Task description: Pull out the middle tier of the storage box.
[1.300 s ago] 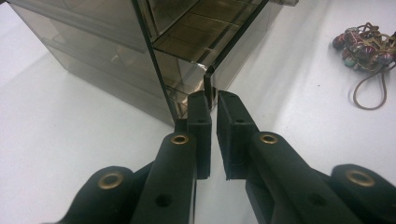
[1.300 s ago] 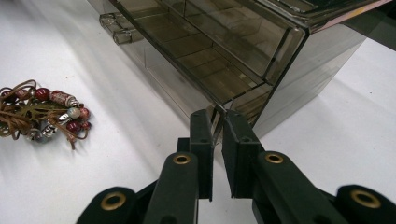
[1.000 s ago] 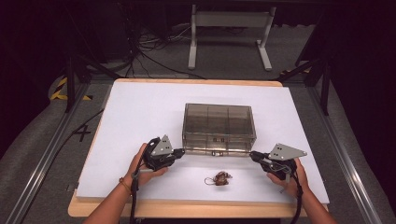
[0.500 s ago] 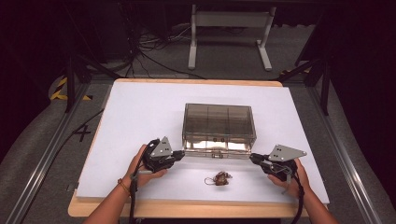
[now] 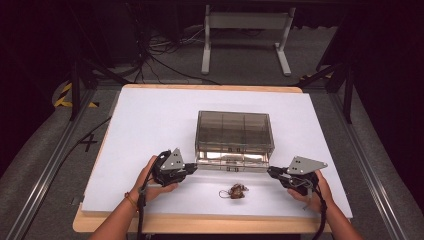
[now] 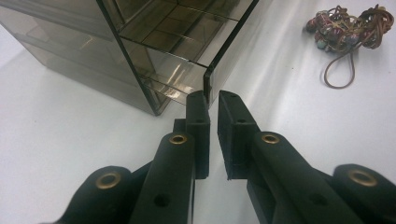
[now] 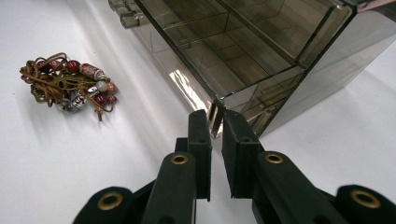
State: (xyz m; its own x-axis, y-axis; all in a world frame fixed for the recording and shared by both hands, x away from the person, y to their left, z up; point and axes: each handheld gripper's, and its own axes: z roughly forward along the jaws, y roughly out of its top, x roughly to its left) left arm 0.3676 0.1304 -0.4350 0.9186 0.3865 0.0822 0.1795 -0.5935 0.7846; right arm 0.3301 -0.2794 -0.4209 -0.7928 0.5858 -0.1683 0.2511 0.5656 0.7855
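A smoky clear box with compartments stands mid-table, and its clear front flap slopes toward me. My left gripper sits at the flap's left corner. In the left gripper view the jaws are nearly together with the flap's thin edge between them. My right gripper sits at the flap's right corner, its jaws likewise pinched on the flap's edge. A tangled beaded bracelet lies on the white tabletop between the hands, also seen as the bracelet and bracelet.
The white tabletop has a wooden front edge close to my forearms. A metal stand and cables lie on the floor beyond the table. Metal rails run along both sides.
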